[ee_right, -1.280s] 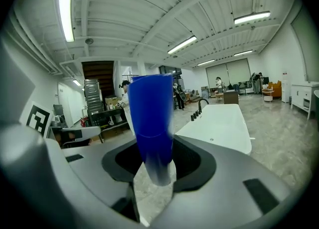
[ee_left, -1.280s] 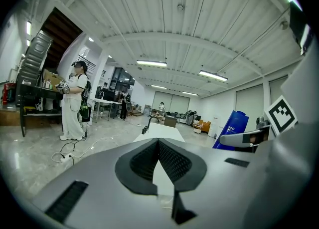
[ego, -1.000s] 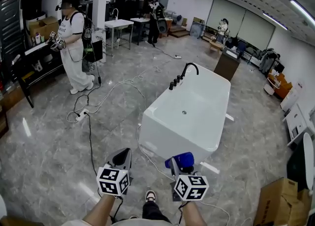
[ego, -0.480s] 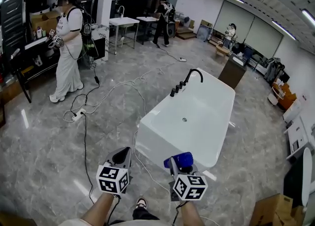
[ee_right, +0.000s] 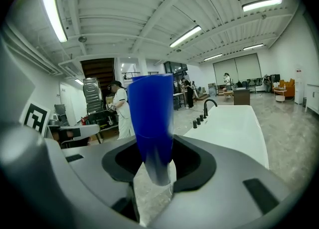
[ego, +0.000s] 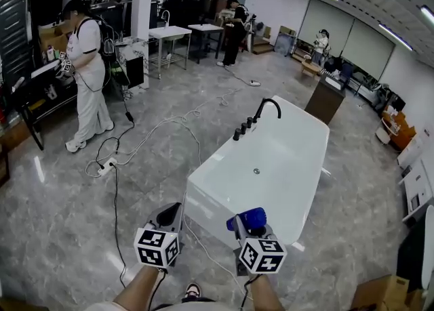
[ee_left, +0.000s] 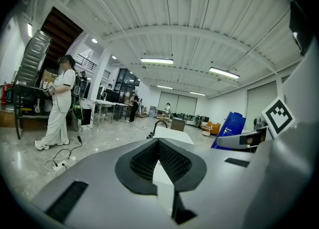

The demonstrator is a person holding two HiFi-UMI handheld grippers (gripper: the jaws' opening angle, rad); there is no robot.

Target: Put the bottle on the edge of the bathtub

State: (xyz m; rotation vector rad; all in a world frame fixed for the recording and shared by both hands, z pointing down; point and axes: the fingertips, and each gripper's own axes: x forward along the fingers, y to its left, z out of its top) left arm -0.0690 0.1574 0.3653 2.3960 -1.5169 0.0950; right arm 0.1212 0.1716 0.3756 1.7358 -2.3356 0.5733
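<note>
In the head view my right gripper (ego: 245, 225) is shut on a blue bottle (ego: 248, 219), held over the floor just short of the near end of the white bathtub (ego: 203, 179). The right gripper view shows the bottle (ee_right: 149, 118) standing upright between the jaws (ee_right: 157, 154), with the tub (ee_right: 234, 123) ahead to the right. Beside it on the left, my left gripper (ego: 168, 216) has its jaws together with nothing in them. The left gripper view shows these pads (ee_left: 169, 160) meeting at the tips, and the bottle (ee_left: 228, 129) at right.
A black faucet (ego: 266, 106) and knobs stand on the tub's far left rim. Cables (ego: 142, 141) and a power strip (ego: 105, 166) trail over the floor to the left. A person in white (ego: 85, 79) stands far left. Cardboard boxes (ego: 380, 294) sit bottom right.
The tub has drawn closer and shifted slightly right in the head view. The person in white has stepped further left. Both grippers keep their pose, the bottle still held.
</note>
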